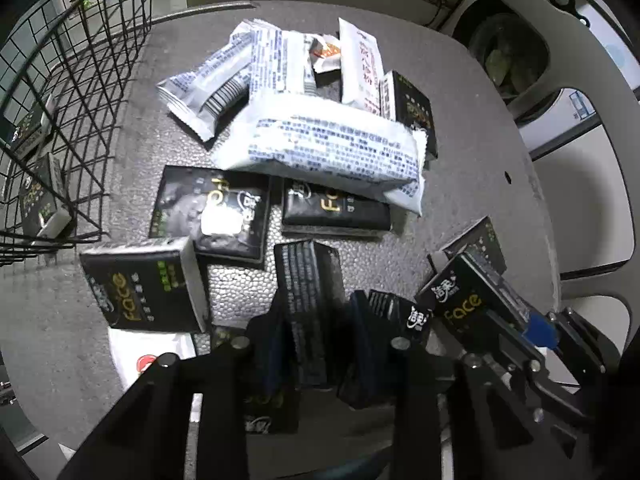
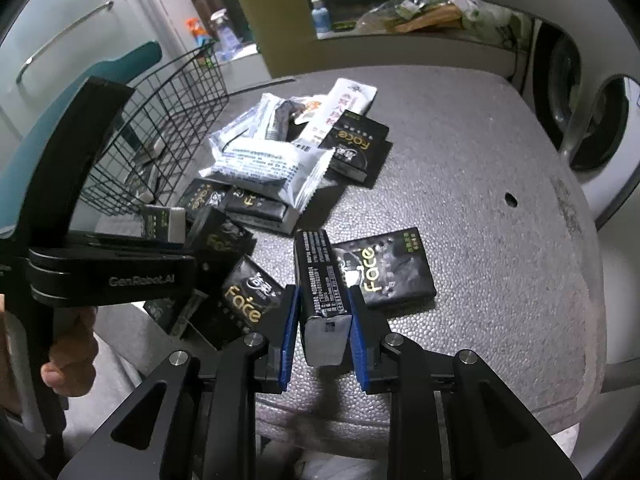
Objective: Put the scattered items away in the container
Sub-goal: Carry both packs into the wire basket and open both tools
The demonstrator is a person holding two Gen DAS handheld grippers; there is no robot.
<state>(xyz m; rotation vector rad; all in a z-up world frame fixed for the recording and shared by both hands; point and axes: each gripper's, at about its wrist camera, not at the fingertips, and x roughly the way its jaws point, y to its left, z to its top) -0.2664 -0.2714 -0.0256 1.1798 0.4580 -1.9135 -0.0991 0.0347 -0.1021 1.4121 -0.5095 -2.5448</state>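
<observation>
The right gripper (image 2: 324, 330) clamps one black tissue pack (image 2: 320, 276); the left gripper (image 1: 316, 336) grips another (image 1: 310, 300). Ahead of the fingers lie several more packs, five white wrappers, one wire basket (image 2: 168, 120).

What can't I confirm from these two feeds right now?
- Wire basket contents: left view, cut by the frame edge; right view, hidden behind the left gripper's body.
- White wrapper: left view, mostly under the left gripper.
- Fine print on white packs: too small.
</observation>
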